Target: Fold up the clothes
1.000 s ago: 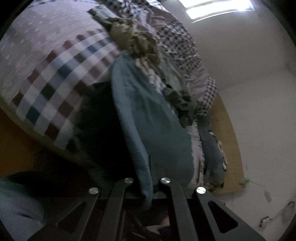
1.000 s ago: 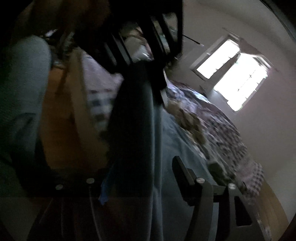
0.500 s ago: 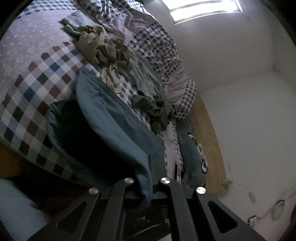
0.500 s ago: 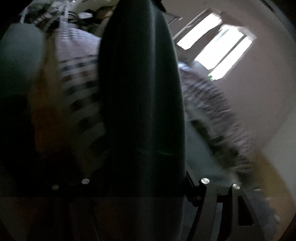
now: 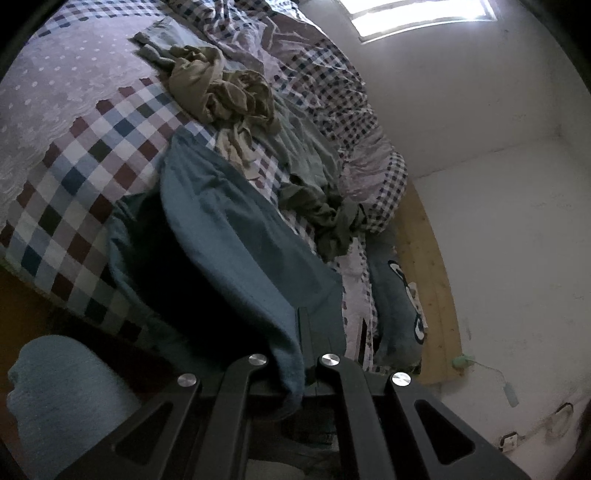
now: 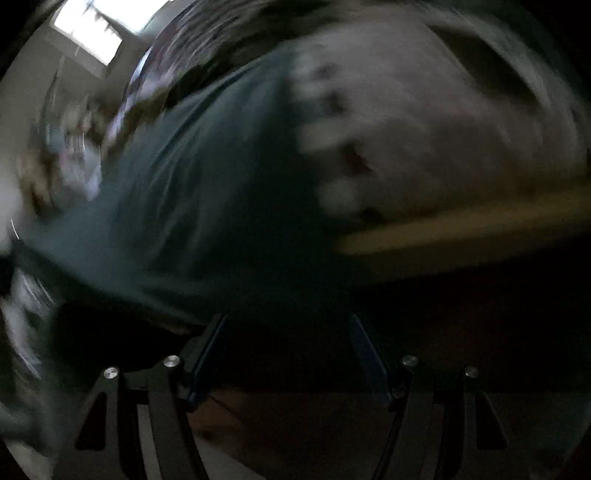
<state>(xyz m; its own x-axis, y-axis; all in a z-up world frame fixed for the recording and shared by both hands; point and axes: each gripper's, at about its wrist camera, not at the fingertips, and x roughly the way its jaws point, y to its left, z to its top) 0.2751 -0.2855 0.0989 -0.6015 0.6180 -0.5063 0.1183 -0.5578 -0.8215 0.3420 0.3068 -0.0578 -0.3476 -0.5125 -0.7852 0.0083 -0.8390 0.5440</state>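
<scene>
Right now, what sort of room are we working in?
Most likely a bedroom: a bed with a checked patchwork cover, loose clothes heaped on it, and a window high in the wall. The left gripper holds a blue garment over the bed's edge.

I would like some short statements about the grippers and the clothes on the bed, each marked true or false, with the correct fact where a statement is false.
1. The left gripper is shut on the blue garment. True.
2. The right gripper is clamped on the blue garment. False: its fingers stand wide apart with nothing between them.
3. A crumpled tan garment lies on the checked bedspread. True.
4. The blue garment is neatly folded into a square. False: it hangs in a loose drape from the left gripper across the bed edge.
5. The right wrist view is sharp. False: it is heavily blurred.
</scene>
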